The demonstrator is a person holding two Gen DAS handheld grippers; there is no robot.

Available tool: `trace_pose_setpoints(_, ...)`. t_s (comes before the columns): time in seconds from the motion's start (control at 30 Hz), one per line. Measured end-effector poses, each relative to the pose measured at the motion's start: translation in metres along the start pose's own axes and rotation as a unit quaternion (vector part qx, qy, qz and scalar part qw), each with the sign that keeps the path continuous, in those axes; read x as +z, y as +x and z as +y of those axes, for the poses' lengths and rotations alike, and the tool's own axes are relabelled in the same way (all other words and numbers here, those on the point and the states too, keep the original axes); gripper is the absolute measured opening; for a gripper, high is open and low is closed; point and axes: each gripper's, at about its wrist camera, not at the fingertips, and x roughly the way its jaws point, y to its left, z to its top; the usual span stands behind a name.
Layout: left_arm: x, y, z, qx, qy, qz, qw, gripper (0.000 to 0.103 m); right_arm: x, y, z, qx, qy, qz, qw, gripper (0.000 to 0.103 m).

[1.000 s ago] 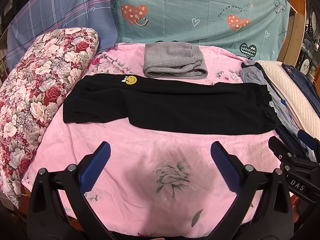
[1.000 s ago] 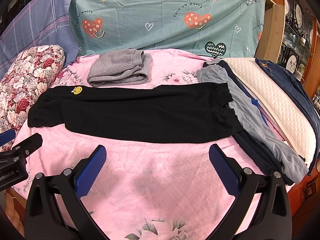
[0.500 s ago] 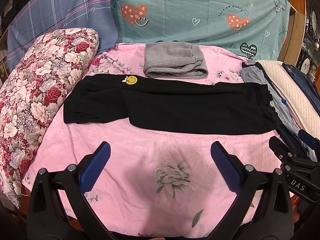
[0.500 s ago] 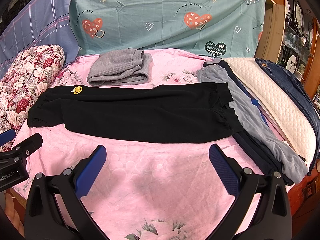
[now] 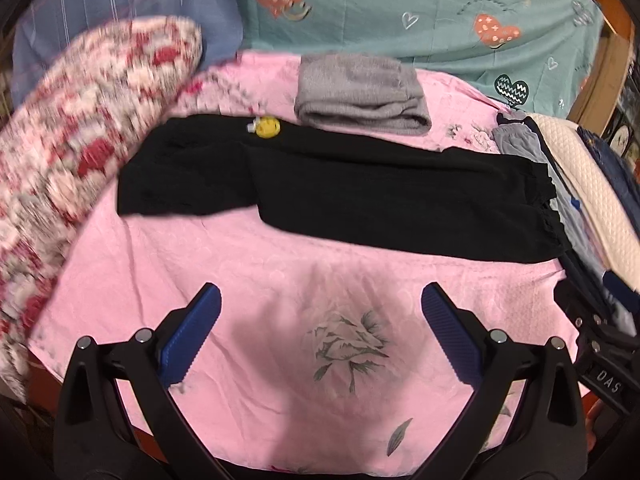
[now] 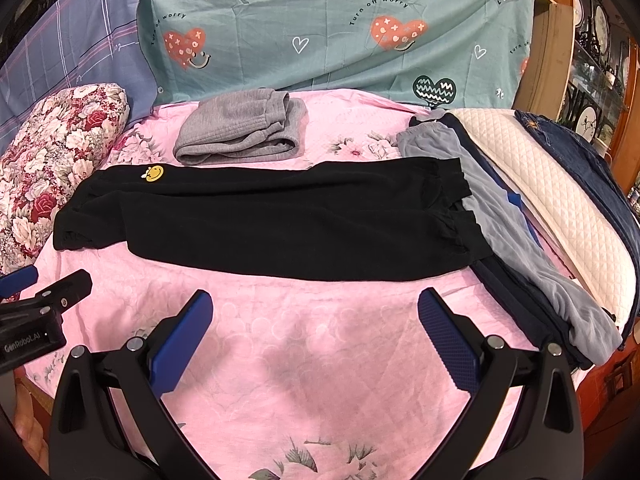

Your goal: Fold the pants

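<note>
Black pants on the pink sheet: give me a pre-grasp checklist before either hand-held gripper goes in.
1. Left hand-held gripper open, empty: ok.
2. Right hand-held gripper open, empty: ok.
3. Black pants lie flat, folded lengthwise: ok.
4. Cuff end clear of the grey-blue garment: not ok, they overlap.
5. Folded grey pants apart from the black pair: cannot tell, edges close.
6. Left view sharp: not ok, blurred.

Pants (image 6: 280, 220) flat across bedsheet (image 6: 320, 340); folded sweatpants (image 6: 240, 132) behind; pillow (image 6: 52, 152) left; clothes pile (image 6: 520, 232) right.
</note>
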Motion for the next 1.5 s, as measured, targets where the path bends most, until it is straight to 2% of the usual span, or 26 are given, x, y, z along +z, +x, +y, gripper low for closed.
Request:
trace_pose_setpoints(0.07,0.009,0.025,0.027,-0.021,-0.046,0.031,0.9982,0.101,-0.003,0.006,-0.003,0.002,0.002,0.009,1.0,0.102)
trace_pose_setpoints(0.2,0.036,0.076,0.098,-0.003,-0.124,0.057,0.9906,0.101,-0.01,0.016,-0.011,0.002,0.01,0.031,0.999,0.102)
trace_pose_setpoints(0.27,0.047,0.1,0.14,-0.018,-0.186,0.081,0.979,0.101,-0.013,0.017,-0.015,-0.002,0.015,0.031,0.999,0.102)
trace_pose_setpoints(0.33,0.05,0.119,0.18,-0.05,-0.252,0.094,0.9619,0.1,-0.015,0.018,-0.019,-0.008,0.02,0.033,0.999,0.102)
trace_pose_setpoints(0.4,0.051,0.132,0.2,-0.053,-0.27,0.11,0.955,0.09,-0.017,0.021,-0.026,-0.013,0.029,0.037,0.999,0.102)
trace_pose_setpoints(0.43,0.051,0.135,0.202,-0.055,-0.273,0.118,0.9532,0.078,-0.019,0.023,-0.029,-0.014,0.033,0.04,0.999,0.102)
trace_pose_setpoints(0.47,0.05,0.139,0.205,-0.062,-0.277,0.127,0.9503,0.071,-0.02,0.025,-0.032,-0.016,0.038,0.043,0.998,0.102)
trace_pose_setpoints(0.5,0.051,0.14,0.207,-0.066,-0.283,0.124,0.9488,0.071,-0.022,0.028,-0.036,-0.018,0.043,0.049,0.998,0.102)
trace_pose_setpoints(0.57,0.054,0.14,0.209,-0.062,-0.282,0.114,0.9505,0.059,-0.024,0.033,-0.041,-0.021,0.049,0.057,0.997,0.102)
trace_pose_setpoints(0.73,0.077,0.155,0.233,-0.05,-0.31,0.076,0.9463,0.061,-0.024,0.046,-0.05,-0.026,0.056,0.073,0.995,0.102)
trace_pose_setpoints(0.8,0.081,0.158,0.243,-0.055,-0.324,0.062,0.9423,0.058,-0.023,0.046,-0.051,-0.031,0.055,0.072,0.995,0.102)
trace_pose_setpoints(0.83,0.081,0.158,0.247,-0.055,-0.328,0.06,0.9411,0.046,-0.022,0.046,-0.052,-0.034,0.055,0.071,0.995,0.102)
trace_pose_setpoints(0.87,0.082,0.16,0.247,-0.047,-0.326,0.061,0.9422,0.011,-0.021,0.046,-0.056,-0.037,0.056,0.07,0.995,0.102)
trace_pose_setpoints(0.9,0.081,0.161,0.249,-0.05,-0.321,0.064,0.9436,0.011,-0.02,0.045,-0.061,-0.04,0.058,0.068,0.995,0.102)
trace_pose_setpoints(0.97,0.076,0.158,0.255,-0.057,-0.336,0.05,0.9388,0.01,-0.014,0.044,-0.074,-0.047,0.064,0.063,0.995,0.102)
trace_pose_setpoints(1.03,0.073,0.146,0.258,-0.039,-0.336,0.027,0.9405,0.01,-0.002,0.045,-0.095,-0.044,0.07,0.061,0.995,0.102)
trace_pose_setpoints(1.1,0.072,0.132,0.264,-0.019,-0.341,0.001,0.9398,0.01,0.009,0.052,-0.12,-0.016,0.1,0.085,0.991,0.102)
trace_pose_setpoints(1.2,0.067,0.116,0.277,-0.021,-0.36,-0.024,0.9323,0.01,0.019,0.073,-0.156,0.033,0.166,0.131,0.977,0.102)
trace_pose_setpoints(1.33,0.057,0.107,0.292,-0.039,-0.383,-0.032,0.9223,0.01,0.024,0.105,-0.185,0.041,0.219,0.166,0.961,0.102)
trace_pose_setpoints(1.4,0.054,0.107,0.295,-0.043,-0.381,-0.03,0.9231,0.01,0.022,0.124,-0.195,0.04,0.24,0.182,0.953,0.102)
trace_pose_setpoints(1.5,0.055,0.11,0.294,-0.034,-0.366,-0.022,0.9296,0.01,0.017,0.154,-0.21,0.044,0.277,0.2,0.939,0.102)
